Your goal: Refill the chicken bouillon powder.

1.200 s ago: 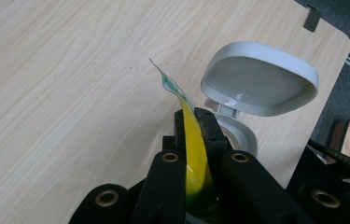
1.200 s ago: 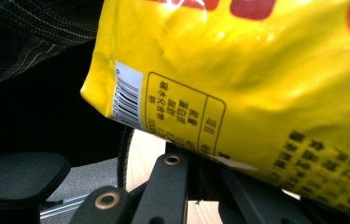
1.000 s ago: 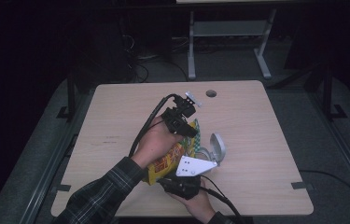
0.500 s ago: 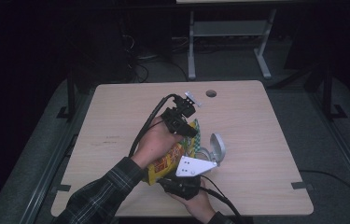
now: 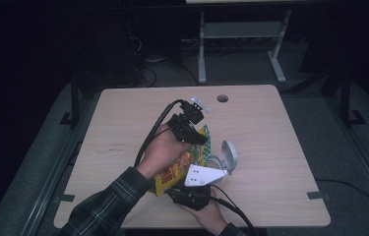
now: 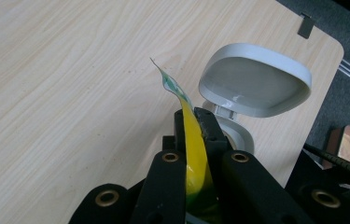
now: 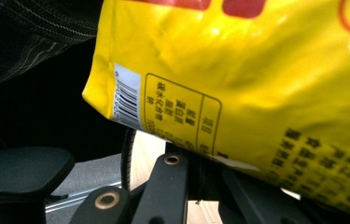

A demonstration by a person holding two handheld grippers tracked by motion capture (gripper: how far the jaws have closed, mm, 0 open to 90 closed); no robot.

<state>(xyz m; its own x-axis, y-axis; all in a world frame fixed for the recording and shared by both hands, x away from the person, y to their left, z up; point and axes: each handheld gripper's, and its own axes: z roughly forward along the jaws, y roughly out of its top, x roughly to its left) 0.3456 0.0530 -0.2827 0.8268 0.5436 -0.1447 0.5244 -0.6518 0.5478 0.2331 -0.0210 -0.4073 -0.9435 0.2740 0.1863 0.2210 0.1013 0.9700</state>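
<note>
While both grippers clamp the yellow snack bag (image 5: pixel 182 164) above the table (image 5: pixel 280 147), left gripper (image 6: pixel 192 122) on its top edge, right gripper (image 7: pixel 196 161) on its bottom seam, pulling steadily apart should avoid spilling near the open grey container (image 6: pixel 254 84).

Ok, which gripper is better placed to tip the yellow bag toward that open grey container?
Left. The left gripper is shut on the yellow bag's top edge, right beside the open grey container, so it can probably steer the mouth. The right gripper holds the bag's bottom, farther off.
</note>
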